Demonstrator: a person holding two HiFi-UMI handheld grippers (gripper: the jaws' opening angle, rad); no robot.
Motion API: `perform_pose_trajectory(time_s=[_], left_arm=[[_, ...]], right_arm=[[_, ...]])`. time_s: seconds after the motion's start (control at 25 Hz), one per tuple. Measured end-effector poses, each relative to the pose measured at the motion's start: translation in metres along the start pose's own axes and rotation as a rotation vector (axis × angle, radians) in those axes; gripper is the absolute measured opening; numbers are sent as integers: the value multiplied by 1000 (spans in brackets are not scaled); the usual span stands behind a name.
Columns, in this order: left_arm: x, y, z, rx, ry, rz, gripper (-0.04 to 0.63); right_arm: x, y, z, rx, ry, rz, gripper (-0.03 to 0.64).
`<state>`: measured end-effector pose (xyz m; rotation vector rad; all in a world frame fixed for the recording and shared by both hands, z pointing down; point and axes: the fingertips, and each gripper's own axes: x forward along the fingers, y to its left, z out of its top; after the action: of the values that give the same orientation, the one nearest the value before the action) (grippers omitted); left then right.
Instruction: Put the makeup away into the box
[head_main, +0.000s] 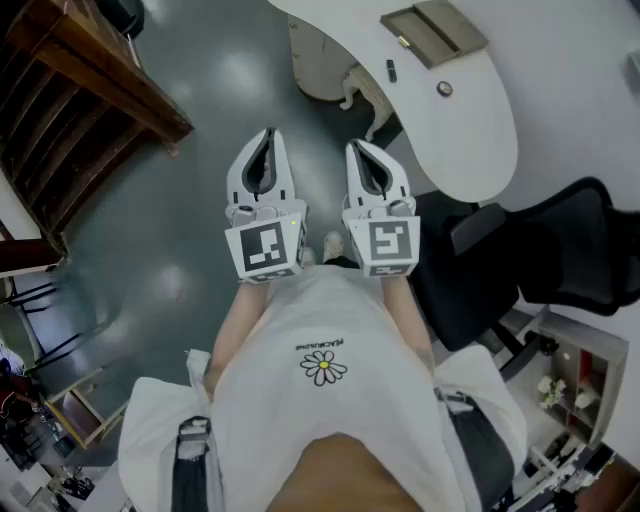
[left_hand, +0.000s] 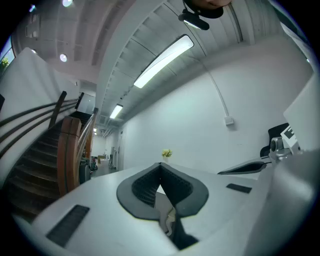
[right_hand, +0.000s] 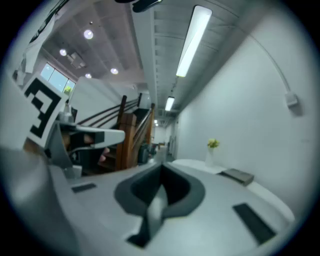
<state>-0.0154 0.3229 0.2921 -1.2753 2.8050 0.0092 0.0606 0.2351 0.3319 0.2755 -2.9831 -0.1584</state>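
Observation:
I hold both grippers side by side in front of my body, level, above the dark floor. In the head view my left gripper (head_main: 268, 134) and right gripper (head_main: 357, 147) each show their tips pressed together with nothing between them. Each gripper's own view shows the same: the left gripper (left_hand: 160, 165) and the right gripper (right_hand: 161, 168) are shut and empty. A flat grey-tan box (head_main: 435, 30) lies on the white curved table (head_main: 480, 140) ahead to the right. Near it lie a small dark stick (head_main: 391, 70) and a small round item (head_main: 444, 89). The box (right_hand: 239, 176) also shows in the right gripper view.
A wooden staircase (head_main: 70, 90) rises at the left. A black office chair (head_main: 520, 270) stands at my right, close to the table. A small vase with a yellow flower (right_hand: 213, 146) stands at the table's far end. Shelving with small items (head_main: 570, 390) is at the lower right.

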Motion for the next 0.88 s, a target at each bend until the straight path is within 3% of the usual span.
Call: perform_pose_trajectory(time_s=[0.68,0.88], left_arm=[[25,-26,-12,20,32,-1,20],[38,-33,-16,15,23,8,18]], right_arm=[[6,-34,-15,91,-27,27,29],[8,-46,-21,39,-30,41,29]])
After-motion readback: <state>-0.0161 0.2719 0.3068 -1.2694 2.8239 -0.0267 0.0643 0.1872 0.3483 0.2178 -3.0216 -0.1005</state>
